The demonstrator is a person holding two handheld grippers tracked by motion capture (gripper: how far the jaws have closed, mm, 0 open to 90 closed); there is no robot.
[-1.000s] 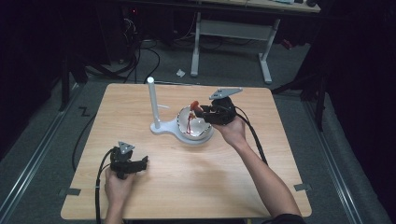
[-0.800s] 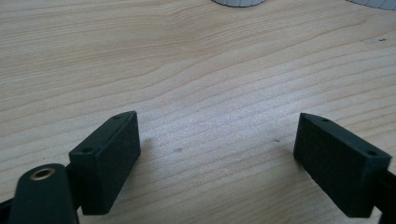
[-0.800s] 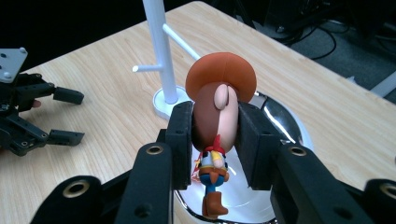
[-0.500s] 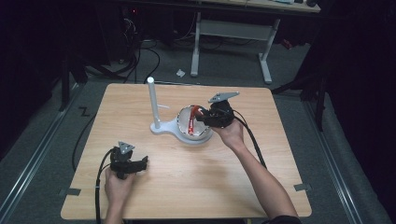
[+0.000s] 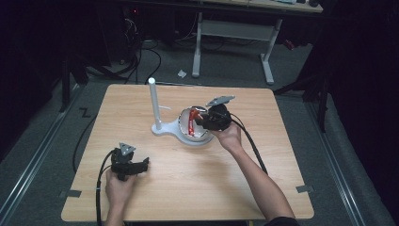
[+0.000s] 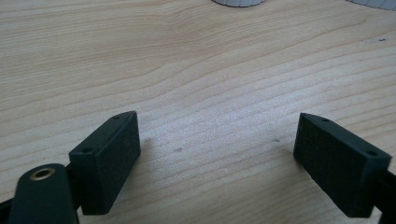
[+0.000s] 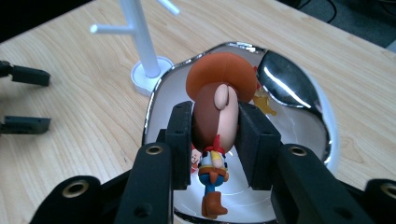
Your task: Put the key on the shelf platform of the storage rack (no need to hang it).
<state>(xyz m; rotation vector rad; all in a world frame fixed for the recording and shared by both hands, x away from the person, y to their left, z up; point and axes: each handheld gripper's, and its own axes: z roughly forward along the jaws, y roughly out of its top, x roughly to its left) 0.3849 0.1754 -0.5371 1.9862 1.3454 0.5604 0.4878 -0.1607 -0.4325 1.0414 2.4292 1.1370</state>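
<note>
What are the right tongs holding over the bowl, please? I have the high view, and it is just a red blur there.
Observer: The right tongs are shut on a cowboy figure, gripping its head; its orange hat points away from that camera.
Operator: Thank you. Is anything else in the bowl?
Observer: Yes, a small yellow piece lies in the bowl beside the hat; I cannot tell what it is.
Operator: And the left tongs?
Observer: The left tongs are open just above the bare table, with nothing between them.
</note>
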